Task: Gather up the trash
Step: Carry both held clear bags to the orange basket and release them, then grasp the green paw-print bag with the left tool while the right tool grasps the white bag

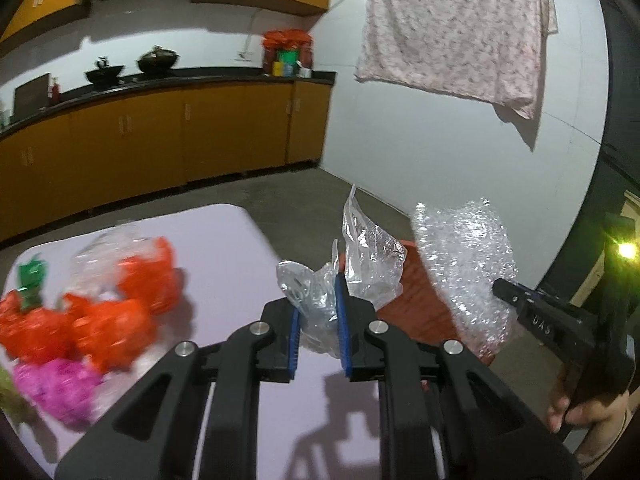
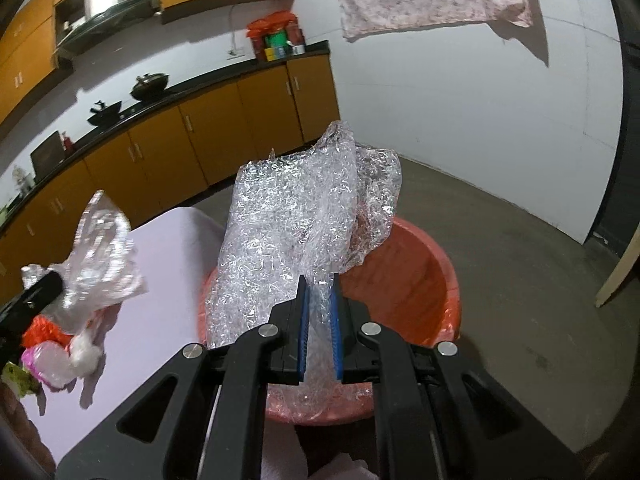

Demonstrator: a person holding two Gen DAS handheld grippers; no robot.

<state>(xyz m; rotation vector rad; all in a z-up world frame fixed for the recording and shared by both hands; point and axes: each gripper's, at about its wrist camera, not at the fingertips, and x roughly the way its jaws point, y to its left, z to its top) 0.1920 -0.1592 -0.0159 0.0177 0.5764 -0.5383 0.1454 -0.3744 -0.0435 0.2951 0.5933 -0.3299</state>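
A kitchen with orange cabinets lies behind a pale lilac tabletop (image 1: 224,248). The right gripper (image 2: 319,320) has its jaws clamped on a bubble wrap sheet (image 2: 288,232) hanging over the red basin (image 2: 432,280) beside the tabletop. The left gripper (image 1: 316,320) has its jaws clamped on a crumpled clear bag (image 1: 368,256), near the basin's edge. Best to lower each piece inside the rim before releasing, since light film drifts. Red and pink wrappers (image 1: 100,320) remain on the tabletop.

Right gripper (image 2: 319,300) clamped on bubble wrap (image 2: 280,240) above red basin (image 2: 420,280)
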